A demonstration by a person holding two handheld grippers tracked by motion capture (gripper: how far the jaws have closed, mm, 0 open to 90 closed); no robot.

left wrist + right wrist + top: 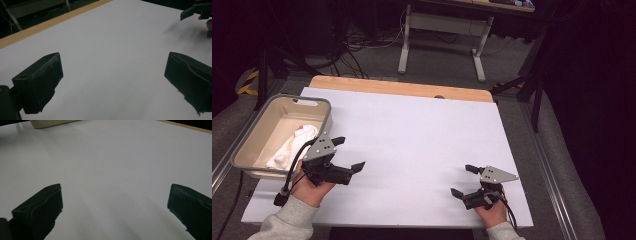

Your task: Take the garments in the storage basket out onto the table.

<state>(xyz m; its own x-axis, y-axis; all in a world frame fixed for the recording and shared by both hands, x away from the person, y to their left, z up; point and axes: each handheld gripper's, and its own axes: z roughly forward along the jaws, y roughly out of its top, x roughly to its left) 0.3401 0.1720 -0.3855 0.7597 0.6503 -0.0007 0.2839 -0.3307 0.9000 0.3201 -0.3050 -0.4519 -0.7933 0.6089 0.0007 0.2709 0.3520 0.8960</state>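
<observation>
Left gripper [350, 152] sits at approx. 8 o'clock on the white board [412, 135], jaws spread wide, nothing between them. Right gripper [464, 180] at approx. 4 o'clock, jaws likewise released and empty. Both gripper views confirm this: bare board between the black jaws, no item pinched.

Item in hand – a white cloth [292, 145] w/ a small red mark, prob. a sock or rag; resolution too poor to say which. It lies inside the beige bin [323, 105] at 9 o'clock, just beside the left gripper, not touching it.

Progress, as judged: cloth is in the bin and the board carries no other item, so the stowing step looks done – or, if the cloth is to come out, not yet begun. Both hands rest near the board's 6 o'clock edge, well apart.
</observation>
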